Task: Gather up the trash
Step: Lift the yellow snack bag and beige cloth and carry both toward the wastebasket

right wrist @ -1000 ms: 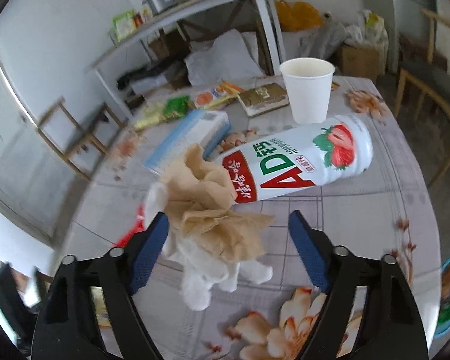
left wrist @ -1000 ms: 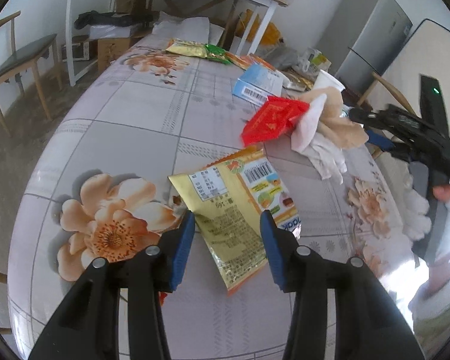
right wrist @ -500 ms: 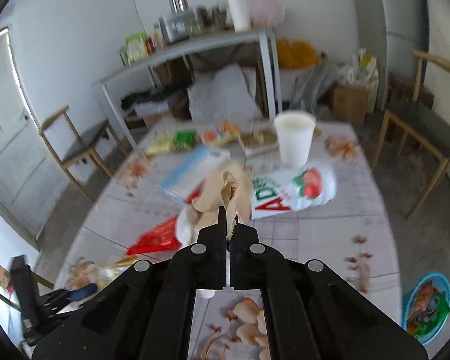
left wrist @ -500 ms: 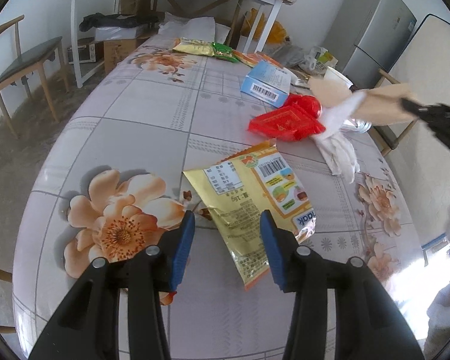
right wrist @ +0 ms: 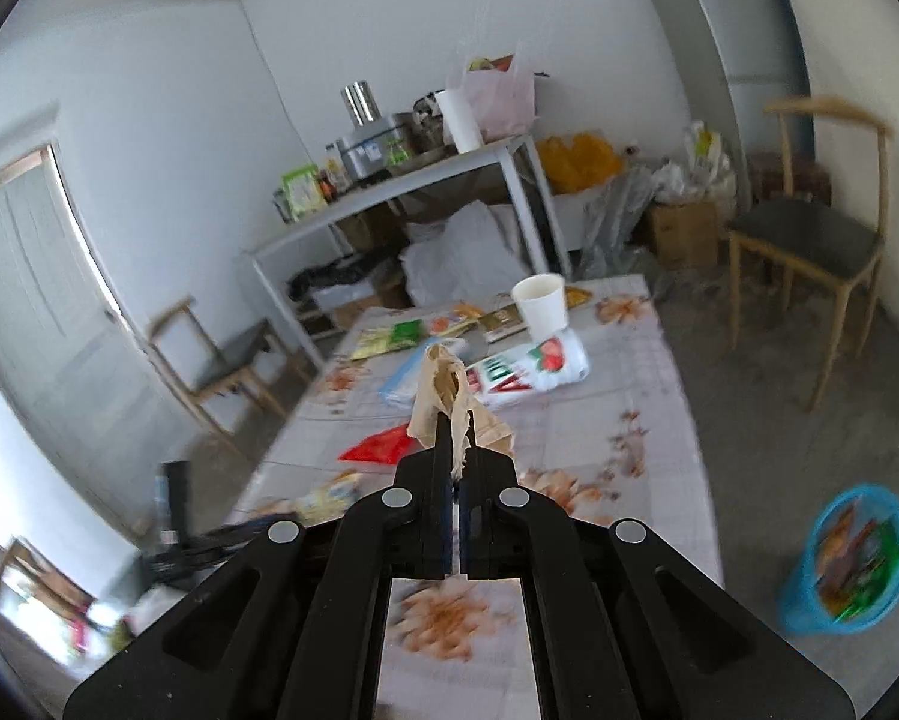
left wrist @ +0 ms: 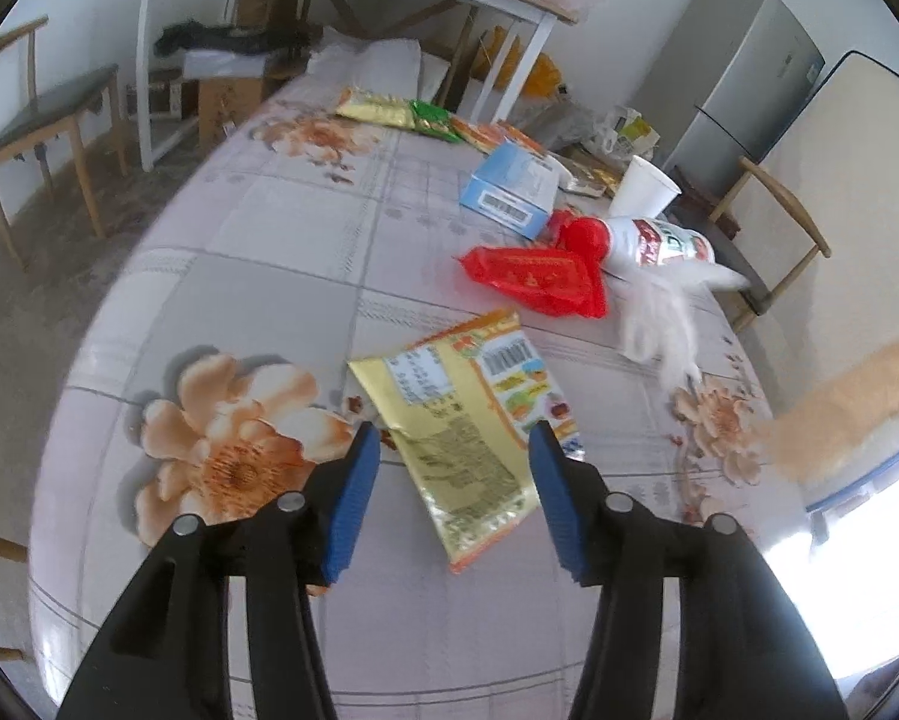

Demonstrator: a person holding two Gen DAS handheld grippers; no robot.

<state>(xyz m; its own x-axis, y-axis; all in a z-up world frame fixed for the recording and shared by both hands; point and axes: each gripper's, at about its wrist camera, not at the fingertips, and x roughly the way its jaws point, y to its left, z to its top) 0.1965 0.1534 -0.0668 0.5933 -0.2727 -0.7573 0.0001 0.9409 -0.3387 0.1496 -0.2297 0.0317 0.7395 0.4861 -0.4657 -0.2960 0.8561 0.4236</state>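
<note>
Crumpled brown paper [right wrist: 443, 387] sits pinched between the jaws of the right gripper [right wrist: 454, 450], which are closed tight on it, and it hangs above the table [right wrist: 641, 384] — off the flowered cloth. In the left wrist view the same paper shows as a blurred tan streak [left wrist: 851, 402] at the right edge.

Below the left gripper [left wrist: 454, 480] lies a gold snack wrapper [left wrist: 461, 420], flat on the table; the 2 blue pads [left wrist: 353, 498] stand apart on either side of its near end, and the jaws have just been opening wider. Whether the pads touch the wrapper cannot be told.

Beyond it lie a red packet [left wrist: 539, 279], a white crumpled tissue [left wrist: 665, 318] just beside that, a plastic bottle on its side [left wrist: 659, 240] with a red cap, a blue box [left wrist: 509, 189] and an upright white paper cup [left wrist: 641, 189]. More wrappers [left wrist: 401, 114] lie at the far end.

On the floor to the right of the table stands a blue basket [right wrist: 809, 600] holding some wrappers.
</note>
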